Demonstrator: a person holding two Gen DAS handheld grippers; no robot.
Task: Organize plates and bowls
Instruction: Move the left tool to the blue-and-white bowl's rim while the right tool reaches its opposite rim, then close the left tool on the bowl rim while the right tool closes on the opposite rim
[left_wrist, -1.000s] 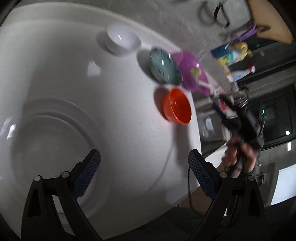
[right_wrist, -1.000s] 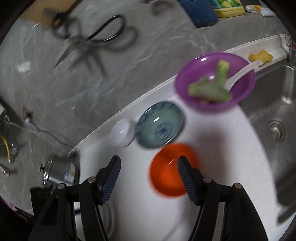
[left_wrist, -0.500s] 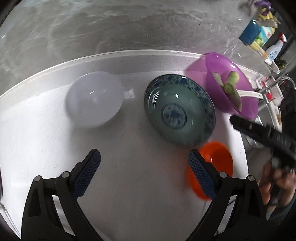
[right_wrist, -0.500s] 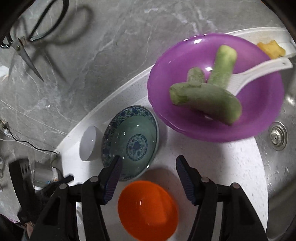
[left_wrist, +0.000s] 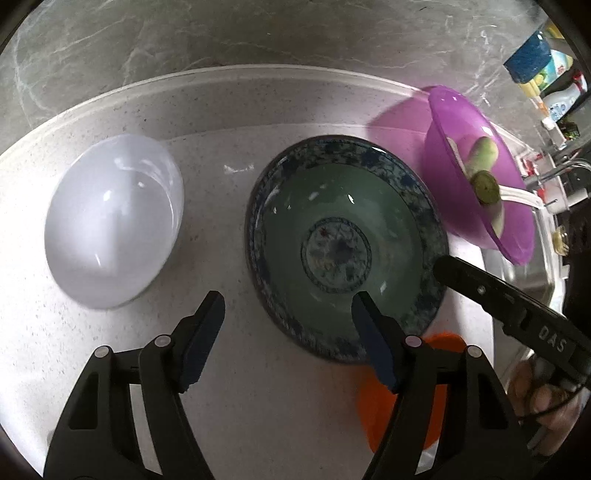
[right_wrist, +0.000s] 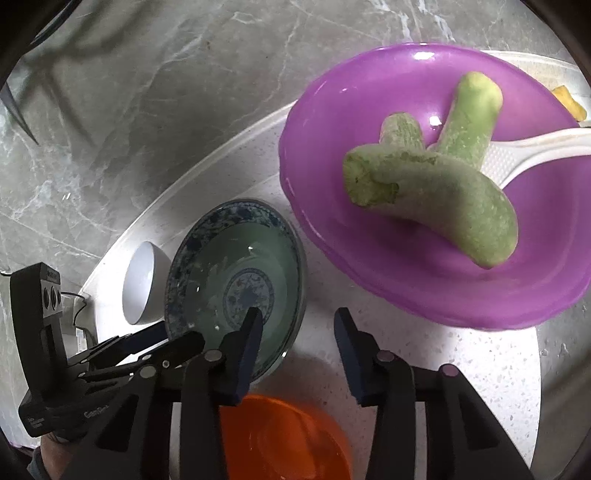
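Green-glazed china with a mottled blue rim, the patterned bowl (left_wrist: 345, 247) sits mid-frame on the pale speckled bench (left_wrist: 229, 406), and both sets of tongs seem to be converging on it, presumably so it can be lifted and nested with its neighbours. In the left wrist view the left tongs (left_wrist: 288, 332) hang low in the frame with jaws closing: the right-hand finger overlaps the bowl's near rim while the other stands over bare bench to its left, so the rim lies between them, though I cannot tell whether a pad touches it yet. The white bowl (left_wrist: 112, 221) rests apart at the left, the purple bowl (left_wrist: 476, 184) with green vegetable pieces (right_wrist: 436, 184) and a white spoon (right_wrist: 535, 147) at the upper right, the orange bowl (right_wrist: 280, 439) at the bottom edge. In the right wrist view the right tongs (right_wrist: 297, 350) are also closing, on nothing, hovering above bare bench between the patterned bowl's right edge and the purple bowl, with the orange bowl just beneath them.
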